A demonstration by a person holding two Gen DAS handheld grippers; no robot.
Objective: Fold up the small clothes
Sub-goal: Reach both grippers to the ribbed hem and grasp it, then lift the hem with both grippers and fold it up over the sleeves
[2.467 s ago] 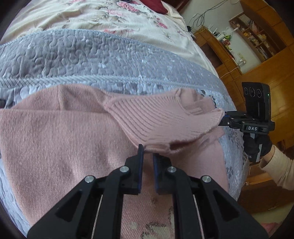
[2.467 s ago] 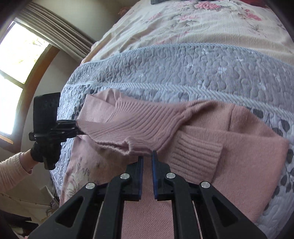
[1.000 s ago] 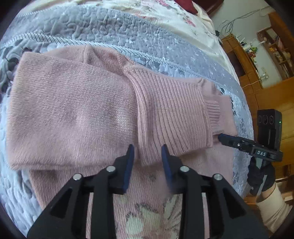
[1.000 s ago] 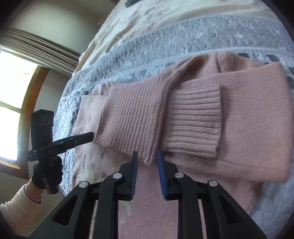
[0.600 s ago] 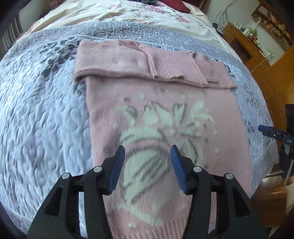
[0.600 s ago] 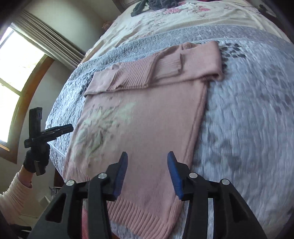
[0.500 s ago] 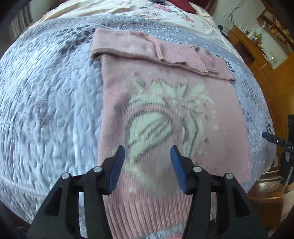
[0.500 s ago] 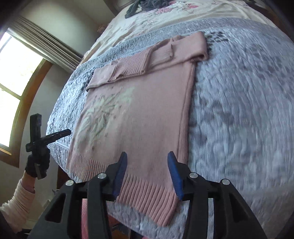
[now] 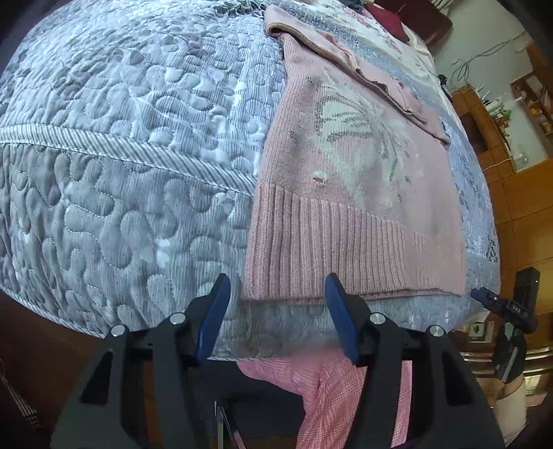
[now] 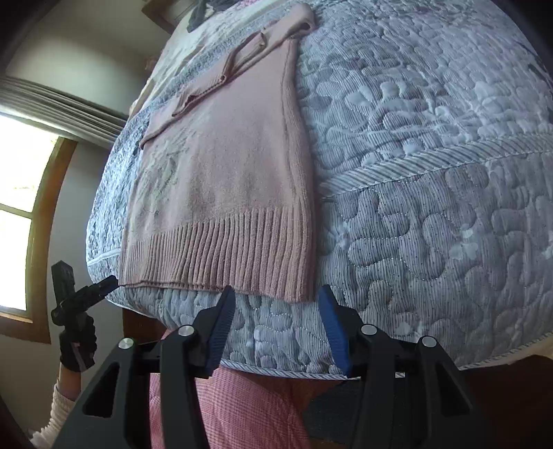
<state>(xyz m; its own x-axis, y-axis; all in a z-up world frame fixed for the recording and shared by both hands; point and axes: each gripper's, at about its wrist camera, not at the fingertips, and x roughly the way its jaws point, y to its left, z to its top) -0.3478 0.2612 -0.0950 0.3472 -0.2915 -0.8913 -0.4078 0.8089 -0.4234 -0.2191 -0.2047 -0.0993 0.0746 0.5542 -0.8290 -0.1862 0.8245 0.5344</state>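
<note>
A pink knit sweater (image 9: 345, 165) with a pale flower pattern lies flat on the bed, both sleeves folded across its far end. Its ribbed hem (image 9: 328, 248) lies along the bed's near edge. My left gripper (image 9: 276, 286) is open just below the hem's left corner, holding nothing. My right gripper (image 10: 276, 297) is open too, its jaws straddling the hem's right corner (image 10: 300, 290) from just below. The right wrist view shows the sweater (image 10: 224, 179) from the other side, with the left gripper (image 10: 103, 285) by the hem's far corner.
A grey quilted bedspread (image 9: 121, 138) covers the bed and drops over the near edge. Pink checked cloth (image 9: 345, 397) shows below that edge. Wooden cabinets (image 9: 518, 190) stand to the right, a window (image 10: 20, 172) to the left. Dark clothes (image 10: 207, 10) lie at the bed's far end.
Both grippers let go of the folded sleeve, opened wide and drew back from the far end of the sweater to its hem at the bed's near edge.
</note>
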